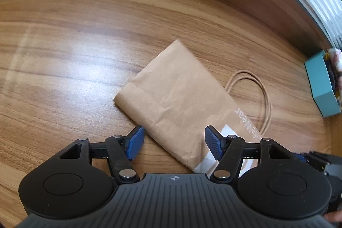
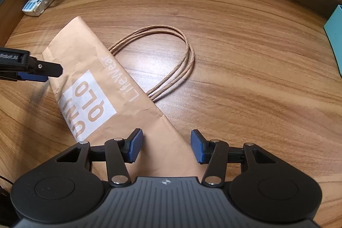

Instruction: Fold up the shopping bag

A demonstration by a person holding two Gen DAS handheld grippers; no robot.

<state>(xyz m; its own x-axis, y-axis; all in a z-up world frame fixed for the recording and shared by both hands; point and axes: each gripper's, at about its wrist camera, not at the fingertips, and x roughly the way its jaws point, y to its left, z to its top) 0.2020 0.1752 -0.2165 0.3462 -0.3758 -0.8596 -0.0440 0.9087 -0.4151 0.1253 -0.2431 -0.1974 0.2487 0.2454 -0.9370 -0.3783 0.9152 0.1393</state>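
Both of my claws stand apart with nothing between their pads: my left gripper [image 1: 174,142] hangs over one end of the paper bag [image 1: 177,104], my right gripper [image 2: 166,146] over the other end, where the brown paper runs under its fingers. The bag lies flat on the wooden table [image 1: 74,57], already narrowed into a long strip, printed side up in the right wrist view, with its twine handles [image 2: 171,61] looped out to one side on the wood.

I judge the next fold to be end over end, and several things could spoil it. Flat paper gives my pads no edge to bite, so a pinch may just skid the strip along the smooth wood. If I lift one end while the other is unpinned, the earlier fold may spring open. The handles could drag or get trapped inside the crease, leaving a lump. A hard squeeze on wrinkled paper may also tear it.
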